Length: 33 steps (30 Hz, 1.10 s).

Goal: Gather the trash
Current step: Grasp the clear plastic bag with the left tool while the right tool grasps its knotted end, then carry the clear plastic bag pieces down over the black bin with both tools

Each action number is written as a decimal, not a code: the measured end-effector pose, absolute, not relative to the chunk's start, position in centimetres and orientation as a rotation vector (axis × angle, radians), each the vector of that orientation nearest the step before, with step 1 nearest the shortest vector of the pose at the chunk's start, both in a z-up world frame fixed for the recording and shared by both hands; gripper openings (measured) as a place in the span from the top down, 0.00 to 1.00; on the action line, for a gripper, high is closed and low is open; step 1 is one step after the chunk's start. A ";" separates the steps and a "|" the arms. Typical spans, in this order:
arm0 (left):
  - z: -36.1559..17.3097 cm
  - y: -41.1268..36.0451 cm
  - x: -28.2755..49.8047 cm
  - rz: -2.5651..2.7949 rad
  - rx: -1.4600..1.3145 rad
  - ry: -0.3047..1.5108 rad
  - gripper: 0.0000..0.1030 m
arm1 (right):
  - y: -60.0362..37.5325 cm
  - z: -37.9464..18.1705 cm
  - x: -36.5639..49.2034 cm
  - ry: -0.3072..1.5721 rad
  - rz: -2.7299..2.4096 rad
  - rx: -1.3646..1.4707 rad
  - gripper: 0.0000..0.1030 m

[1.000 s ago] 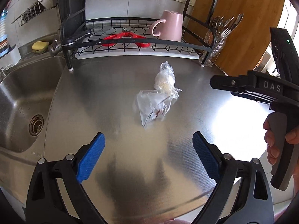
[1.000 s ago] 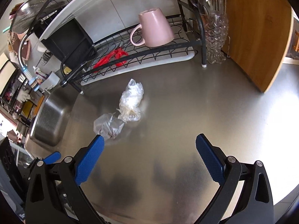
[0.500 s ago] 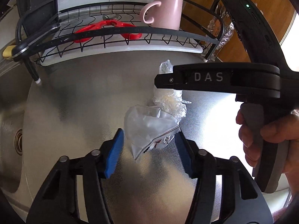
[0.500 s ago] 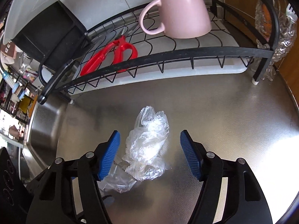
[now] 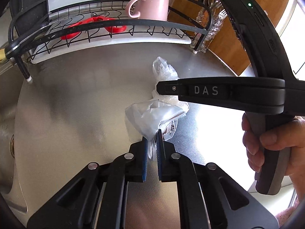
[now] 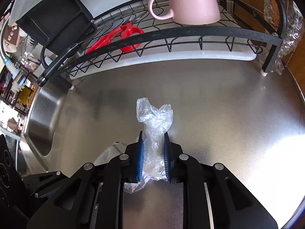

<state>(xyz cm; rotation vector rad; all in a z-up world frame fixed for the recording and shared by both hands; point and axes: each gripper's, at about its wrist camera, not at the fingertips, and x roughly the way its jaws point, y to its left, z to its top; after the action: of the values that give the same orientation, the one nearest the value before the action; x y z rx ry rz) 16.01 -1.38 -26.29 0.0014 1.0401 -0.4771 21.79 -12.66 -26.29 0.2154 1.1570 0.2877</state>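
Note:
Two pieces of clear plastic trash lie on the steel counter. In the left wrist view my left gripper is closing, and its blue pads pinch the near corner of a flat clear bag with a printed label. In the right wrist view my right gripper is closing too, its pads pressing both sides of a crumpled plastic wrap. The flat bag peeks out at that gripper's lower left. The right gripper's black body crosses over the wrap and hides its middle.
A black wire dish rack stands behind the trash, holding a pink mug and red scissors. The sink is at the left. A glass cutlery holder and a wooden board stand at the right. A person's hand grips the right handle.
Both grippers came down and forward onto the plastic. Their jaws went from wide open to pinched, the left on the flat bag and the right on the crumpled wrap.

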 end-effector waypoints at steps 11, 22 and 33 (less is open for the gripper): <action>-23.4 -2.2 8.6 -0.443 0.014 0.984 0.99 | -16.3 -23.6 15.1 1.108 0.269 0.236 0.82; -22.2 -1.9 -1.2 -0.374 0.027 0.975 0.99 | -18.3 -21.3 4.3 1.080 0.305 0.226 0.82; -25.2 -0.7 -8.9 -0.319 -0.016 1.058 0.98 | -18.5 -22.7 -6.0 1.107 0.360 0.188 0.82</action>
<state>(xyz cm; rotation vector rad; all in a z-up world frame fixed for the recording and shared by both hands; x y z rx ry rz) -8.90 -0.71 -25.18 -0.0160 1.0581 -0.3192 -6.01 -18.53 -22.72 0.1883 1.1070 0.3600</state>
